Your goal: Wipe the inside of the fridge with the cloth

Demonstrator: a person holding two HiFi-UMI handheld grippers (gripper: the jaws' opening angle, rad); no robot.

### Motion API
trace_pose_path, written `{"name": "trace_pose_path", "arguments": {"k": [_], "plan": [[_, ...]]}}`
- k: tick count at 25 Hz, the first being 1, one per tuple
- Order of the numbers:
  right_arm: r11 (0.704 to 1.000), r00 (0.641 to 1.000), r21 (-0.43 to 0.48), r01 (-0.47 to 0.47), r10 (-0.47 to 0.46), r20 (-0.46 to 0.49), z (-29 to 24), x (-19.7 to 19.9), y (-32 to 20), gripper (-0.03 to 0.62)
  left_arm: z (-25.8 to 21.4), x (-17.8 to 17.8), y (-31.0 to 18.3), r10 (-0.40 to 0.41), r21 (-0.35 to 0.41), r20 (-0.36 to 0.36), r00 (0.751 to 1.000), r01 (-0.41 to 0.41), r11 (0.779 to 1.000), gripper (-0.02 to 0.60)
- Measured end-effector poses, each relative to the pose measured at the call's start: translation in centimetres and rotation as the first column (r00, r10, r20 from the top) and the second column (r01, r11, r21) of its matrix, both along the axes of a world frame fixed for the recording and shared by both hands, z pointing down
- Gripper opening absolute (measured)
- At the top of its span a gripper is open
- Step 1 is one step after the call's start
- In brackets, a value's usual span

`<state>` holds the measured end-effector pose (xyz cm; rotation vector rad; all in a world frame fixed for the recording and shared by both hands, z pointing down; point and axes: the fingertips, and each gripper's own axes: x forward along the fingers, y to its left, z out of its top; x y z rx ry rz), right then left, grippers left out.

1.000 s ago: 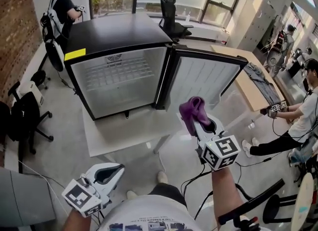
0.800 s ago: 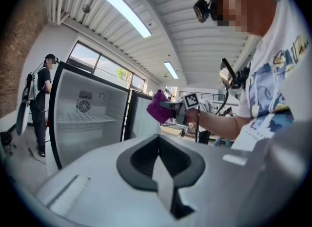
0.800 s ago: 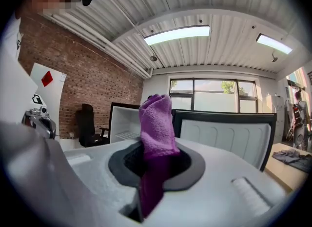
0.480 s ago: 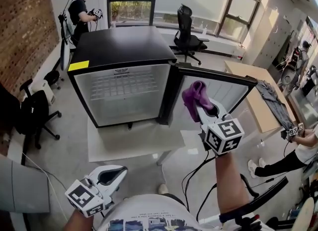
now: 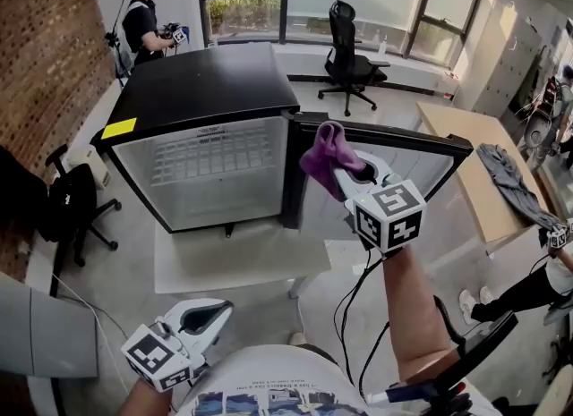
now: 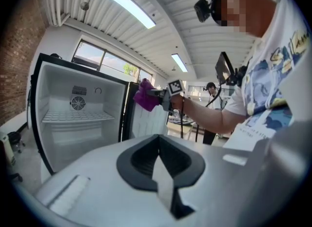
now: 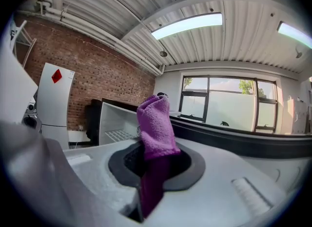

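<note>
In right gripper [image 5: 342,169], one purple cloth [image 5: 323,155].

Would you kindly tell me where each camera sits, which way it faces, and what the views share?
Head view: on the person's head, looking steeply down at the open fridge; left tool, right tool, right arm, shirt show.
Left gripper view: on the left tool, looking up along its shut jaws into the fridge; right arm and shirt show.
Right gripper view: on the right tool, facing brick wall and windows; only its jaws, clamped on the cloth, show.
Shared: all three show fridge and cloth.
</note>
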<state>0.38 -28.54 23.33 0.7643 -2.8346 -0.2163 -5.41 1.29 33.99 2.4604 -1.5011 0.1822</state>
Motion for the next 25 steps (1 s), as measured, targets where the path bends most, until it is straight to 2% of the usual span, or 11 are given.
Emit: {"name": "trace_pose_path", "arguments": {"k": [9,25], "plan": [[0.999,1.0,-0.034,-0.013,0.013,-0.002,0.6,2.1,-2.8,0.052,-0.3,3.3,-3.4,0.035,-0.014,0.011,0.999,-0.034,0.999,0.006],[0.986,0.987,-0.05,-0.16,0.16,-0.002,1.1,11.1,-6.6,0.052,-0.5,7.6,-7.6,0.142,-0.014,0.014,0.99,-0.142,0.99,0.006]]}}
